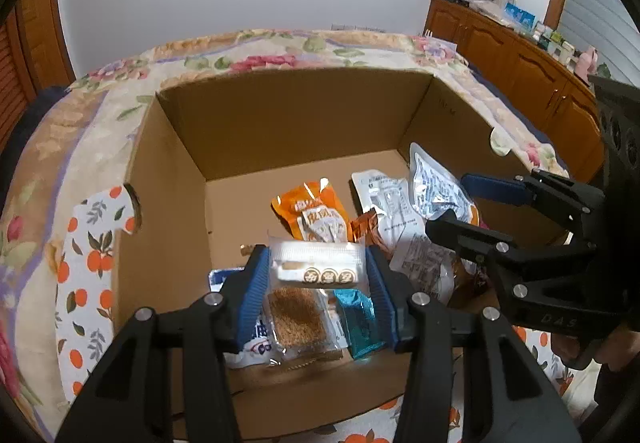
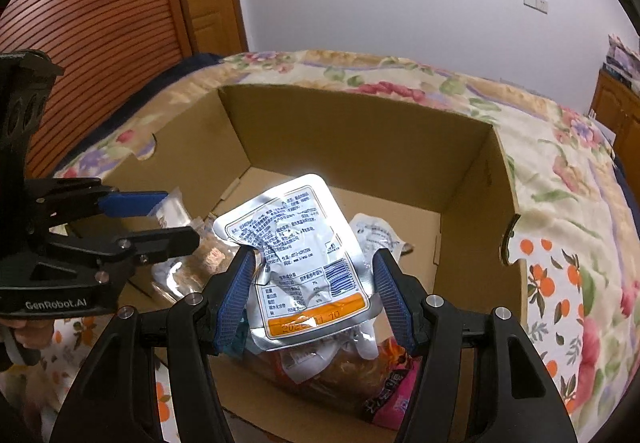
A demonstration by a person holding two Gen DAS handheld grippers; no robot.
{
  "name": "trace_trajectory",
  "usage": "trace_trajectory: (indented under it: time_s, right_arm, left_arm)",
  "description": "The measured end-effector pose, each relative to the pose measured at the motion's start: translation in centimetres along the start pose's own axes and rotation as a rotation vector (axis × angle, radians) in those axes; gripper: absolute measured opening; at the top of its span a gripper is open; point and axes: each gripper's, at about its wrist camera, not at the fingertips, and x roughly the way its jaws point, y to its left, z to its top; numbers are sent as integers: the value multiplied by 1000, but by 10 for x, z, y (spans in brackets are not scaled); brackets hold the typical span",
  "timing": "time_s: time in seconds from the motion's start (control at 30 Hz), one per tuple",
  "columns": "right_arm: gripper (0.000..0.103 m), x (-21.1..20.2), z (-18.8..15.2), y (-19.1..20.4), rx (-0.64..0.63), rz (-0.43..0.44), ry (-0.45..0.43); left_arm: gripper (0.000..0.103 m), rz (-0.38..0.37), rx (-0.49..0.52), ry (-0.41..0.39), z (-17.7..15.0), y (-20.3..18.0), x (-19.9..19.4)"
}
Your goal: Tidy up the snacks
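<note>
Left wrist view: my left gripper point(image 1: 318, 275) is clenched on a small clear plastic snack packet with a white label point(image 1: 318, 263), the blue ribbed pads pressing its two short sides. It hangs over the near part of the open brown cardboard box point(image 1: 280, 123), which sits on a floral bedspread point(image 1: 280, 43). Below it on the box floor lie a clear packet of brown crumbly biscuit point(image 1: 296, 319) and a teal foil wrapper point(image 1: 360, 323); farther in lies an orange pouch point(image 1: 310, 213). I judge the held packet light and crinkly, its film slippery, so taking it by the stiffer sealed edges looks sound. At right, the right gripper point(image 1: 460, 199) reaches in with a silver pouch point(image 1: 436, 187).

Right wrist view: my right gripper point(image 2: 314, 271) is clenched on that silver foil pouch with blue print and an orange band point(image 2: 300, 255). The left pad bites into its crumpled left edge; the right pad's contact I cannot quite make out. The pouch hangs over the box's near right corner, above a pink-and-orange snack bag point(image 2: 384, 383). It looks soft, pliable and slick, likely heavier than the packet, so I would grip mid-body across the width. The left gripper point(image 2: 172, 219) shows at left.
</note>
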Motion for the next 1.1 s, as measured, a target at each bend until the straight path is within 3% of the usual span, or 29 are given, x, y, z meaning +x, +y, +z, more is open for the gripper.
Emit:
trace_trajectory:
  time_s: [0.7,0.73,0.87,1.0,1.1]
  right_arm:
    - [64,-1,-6,-6,48,14,56]
    - [71,-3,-6,-5,47,13,59]
    - [81,-13,-3,-1,41,21,49]
    - [81,-30,-1,3,23,-1,30]
    - [81,-49,-1,2,41,0,2]
  left_arm:
    - [60,31,-46,8,-10,5,-2]
    - [61,31,-45,7,-10,4,-4]
    - [65,27,-45,-12,-7,0,-16]
    - [76,46,-37,-46,-7,-5,-31]
    - [76,62,-33,-70,-9,-9,-47]
